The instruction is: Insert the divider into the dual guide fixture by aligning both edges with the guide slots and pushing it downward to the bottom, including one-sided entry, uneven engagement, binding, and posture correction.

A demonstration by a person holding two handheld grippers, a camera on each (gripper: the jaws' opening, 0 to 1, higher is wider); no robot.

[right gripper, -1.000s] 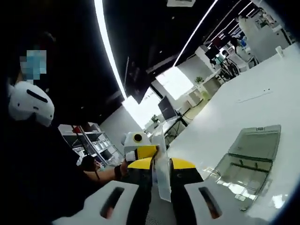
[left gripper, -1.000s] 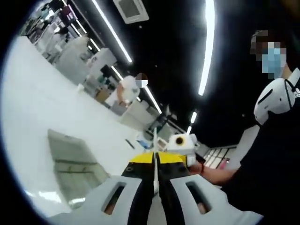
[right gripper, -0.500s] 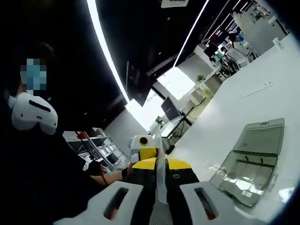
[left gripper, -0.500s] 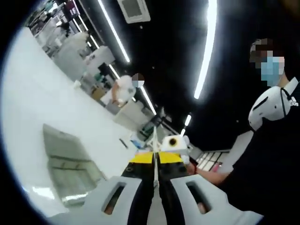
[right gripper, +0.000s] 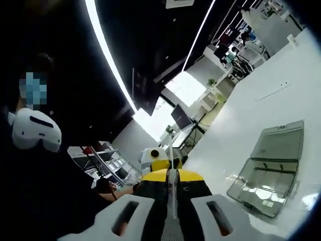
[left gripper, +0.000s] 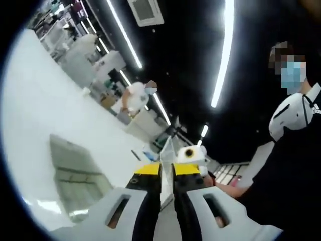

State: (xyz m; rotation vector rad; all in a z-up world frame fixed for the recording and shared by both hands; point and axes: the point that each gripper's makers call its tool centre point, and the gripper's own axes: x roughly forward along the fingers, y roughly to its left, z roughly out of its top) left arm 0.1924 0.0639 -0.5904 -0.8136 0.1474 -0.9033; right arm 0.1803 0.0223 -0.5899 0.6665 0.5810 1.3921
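Observation:
The divider [left gripper: 167,149] is a thin translucent white plate held in the air. My left gripper [left gripper: 167,169], with yellow-tipped jaws, is shut on one edge of it. From the far edge the right gripper [left gripper: 192,155] faces this view. In the right gripper view the divider [right gripper: 171,156] shows edge-on, with my right gripper [right gripper: 172,175] shut on it and the left gripper [right gripper: 153,156] beyond. The guide fixture [left gripper: 75,173], a clear grey tray-like frame, lies flat on the white table [left gripper: 30,120], below and to the side of the divider. It also appears as the fixture [right gripper: 272,168] at the right.
The person holding the grippers, in black clothes [left gripper: 296,170], stands close behind the divider. The same person's dark clothes [right gripper: 35,196] show at the left. Another person [left gripper: 134,96] works at distant benches. White tabletop [right gripper: 261,113] spreads around the fixture.
The divider has turned slightly: its face now shows a little in the left gripper view, while it went from face-on to edge-on in the right gripper view. Both grips hold.

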